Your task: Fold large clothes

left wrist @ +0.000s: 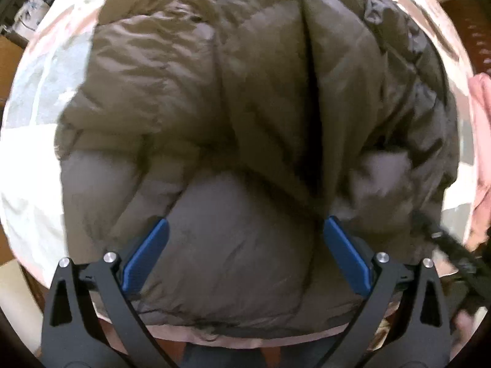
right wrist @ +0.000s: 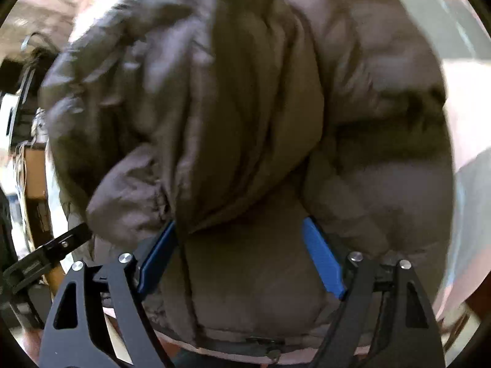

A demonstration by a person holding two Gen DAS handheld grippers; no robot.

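Note:
A large grey-brown puffer jacket (left wrist: pixel 245 92) lies spread on a table covered with a pale pink and white cloth (left wrist: pixel 33 128). My left gripper (left wrist: pixel 245 230) is open, its blue pads (left wrist: pixel 147 254) set either side of a puffy section at the jacket's near hem. In the right wrist view the same jacket (right wrist: pixel 245 107) fills the frame, with a folded part bunched up the middle. My right gripper (right wrist: pixel 239 230) is open wide, its blue pads (right wrist: pixel 322 257) straddling the near edge of the jacket. The other gripper's black frame (right wrist: pixel 46 251) shows at lower left.
A pink garment (left wrist: pixel 481 153) lies at the table's right edge. A cardboard box (right wrist: pixel 35 171) and cluttered shelves stand beyond the table on the left. The table's near edge (left wrist: pixel 233 340) runs just below the jacket hem.

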